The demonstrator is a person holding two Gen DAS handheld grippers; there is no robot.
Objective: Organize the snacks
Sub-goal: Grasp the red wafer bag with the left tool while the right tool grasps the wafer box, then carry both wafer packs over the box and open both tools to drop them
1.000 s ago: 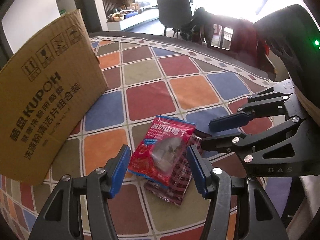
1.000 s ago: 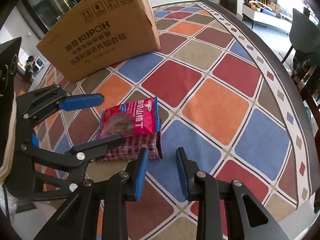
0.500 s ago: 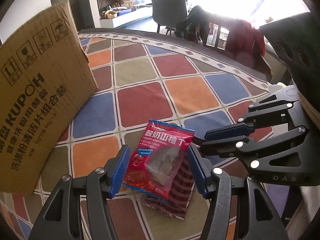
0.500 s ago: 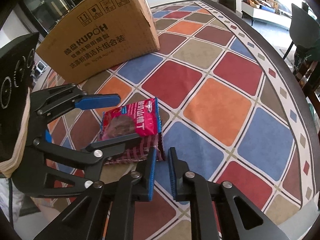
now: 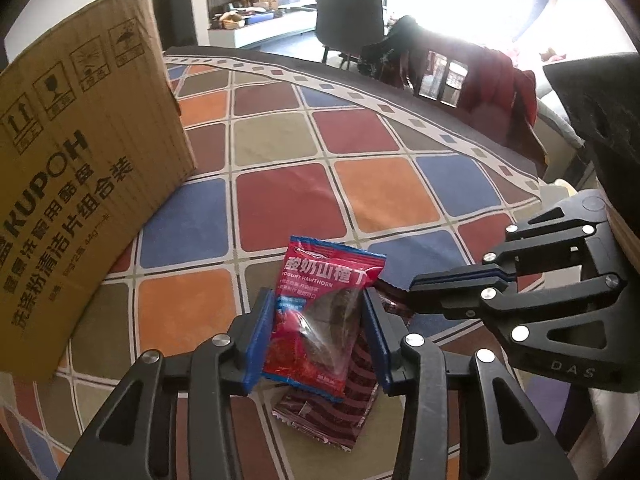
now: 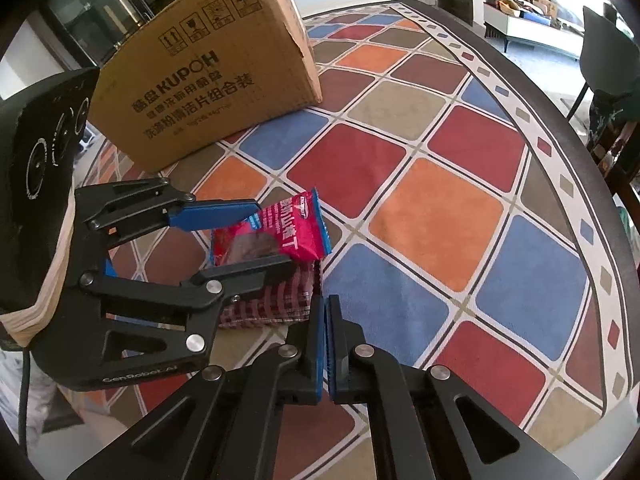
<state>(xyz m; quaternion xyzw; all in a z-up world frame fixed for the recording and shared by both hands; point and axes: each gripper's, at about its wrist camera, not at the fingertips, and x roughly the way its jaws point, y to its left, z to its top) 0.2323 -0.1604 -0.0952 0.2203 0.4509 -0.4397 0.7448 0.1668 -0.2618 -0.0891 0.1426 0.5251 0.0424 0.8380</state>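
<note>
The left hand-held gripper (image 5: 318, 336) has just been closing its blue pads on a red yogurt-hawthorn snack packet (image 5: 320, 316), which now sits pinched between them, bulging a little and tilted up off a dark striped packet (image 5: 340, 408) lying underneath on the tabletop (image 5: 288, 200) with its checked cloth of many colours. To its right, the right hand-held gripper (image 5: 416, 286) has its jaws together, the tips near the striped packet's far corner. A cardboard box (image 5: 80, 184) stands at the left.

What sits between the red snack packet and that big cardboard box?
Nothing: only bare checkered tablecloth separates the red snack packet from the cardboard box, clearest in the right wrist view.
</note>
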